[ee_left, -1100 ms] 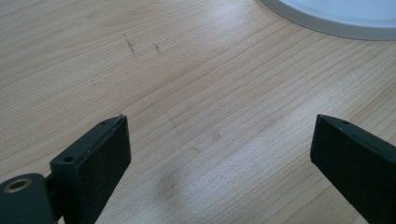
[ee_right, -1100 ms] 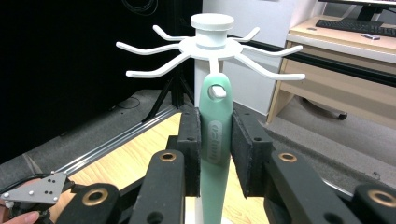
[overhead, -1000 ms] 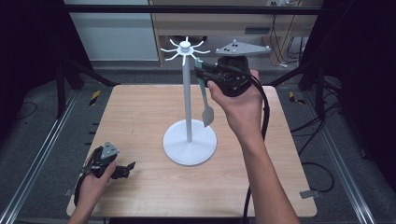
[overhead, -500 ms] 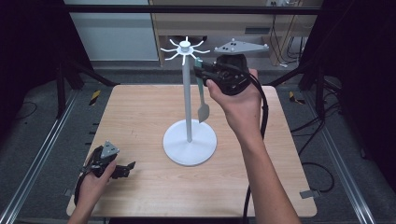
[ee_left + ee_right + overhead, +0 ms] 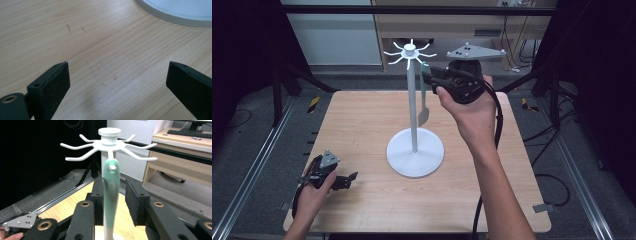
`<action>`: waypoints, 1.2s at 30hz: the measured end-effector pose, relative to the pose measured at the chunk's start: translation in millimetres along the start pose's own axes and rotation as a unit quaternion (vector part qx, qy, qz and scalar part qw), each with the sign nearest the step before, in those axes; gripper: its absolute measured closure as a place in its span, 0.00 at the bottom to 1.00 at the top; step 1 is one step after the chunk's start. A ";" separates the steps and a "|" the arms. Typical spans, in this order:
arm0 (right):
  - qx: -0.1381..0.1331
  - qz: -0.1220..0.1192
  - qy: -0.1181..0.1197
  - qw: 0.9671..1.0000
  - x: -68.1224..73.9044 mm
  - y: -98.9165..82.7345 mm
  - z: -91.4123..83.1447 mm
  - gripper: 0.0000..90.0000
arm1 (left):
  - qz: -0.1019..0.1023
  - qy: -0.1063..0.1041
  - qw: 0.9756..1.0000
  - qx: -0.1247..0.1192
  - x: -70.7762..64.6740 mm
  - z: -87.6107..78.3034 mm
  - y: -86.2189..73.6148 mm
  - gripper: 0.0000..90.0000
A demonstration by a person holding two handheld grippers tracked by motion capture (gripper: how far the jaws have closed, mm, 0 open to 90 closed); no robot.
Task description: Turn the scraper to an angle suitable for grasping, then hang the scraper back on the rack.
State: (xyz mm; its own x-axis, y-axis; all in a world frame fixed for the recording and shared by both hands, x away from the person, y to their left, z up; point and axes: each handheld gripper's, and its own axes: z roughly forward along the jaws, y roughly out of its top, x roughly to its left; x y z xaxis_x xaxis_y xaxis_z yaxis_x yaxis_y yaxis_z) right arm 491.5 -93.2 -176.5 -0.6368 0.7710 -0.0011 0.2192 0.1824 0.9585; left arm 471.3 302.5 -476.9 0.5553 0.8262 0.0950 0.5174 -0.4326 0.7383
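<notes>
Since the earlier frames, little has been shifted on the table (image 5: 362,115); only the jaws of the right hand-held gripper (image 5: 113,195) have just been opening, with the mint-green handle of the spatula (image 5: 110,195) between them. A gap is seen on one side between pad and handle, so the handle is not pressed. The spatula is hung by its eyelet on a hook of the white utensil stand (image 5: 412,100), its blade dangling beside the pole above the round base. The stand is placed near the middle of the table, with bare wood left all around it. The left hand-held gripper (image 5: 117,75) is held low near the front left corner, jaws spread wide with nothing between them, the base rim (image 5: 172,17) lying ahead.
</notes>
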 end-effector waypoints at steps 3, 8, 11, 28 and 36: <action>0.000 -0.002 -0.004 1.000 -1.0 -0.9 -3.8 0.75 | 0.000 -0.001 1.000 -0.001 0.4 0.3 0.2 0.05; 0.006 -0.002 -0.014 1.000 -3.4 -7.4 -14.2 0.73 | 0.000 -0.003 1.000 -0.004 -0.3 0.7 0.9 0.05; 0.009 0.002 -0.020 1.000 -6.1 -13.2 -17.7 0.70 | 0.000 -0.004 1.000 -0.003 -0.6 0.8 0.9 0.05; 0.045 0.028 -0.081 0.995 -40.8 -61.9 -22.2 0.43 | 0.005 -0.005 1.000 -0.001 -1.9 2.3 2.3 0.05; 0.066 0.043 -0.118 0.990 -56.8 -118.4 -22.4 0.28 | 0.012 -0.001 1.000 0.004 -3.0 1.6 1.9 0.05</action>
State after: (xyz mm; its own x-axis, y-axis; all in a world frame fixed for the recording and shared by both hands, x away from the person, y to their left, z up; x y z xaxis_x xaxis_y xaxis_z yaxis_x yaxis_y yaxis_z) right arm 485.2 -172.2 -283.5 -0.4247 0.9053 -0.0020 0.3706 0.1759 0.9120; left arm 471.7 298.6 -476.9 0.5683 0.8153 0.1111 0.5091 -0.4544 0.7310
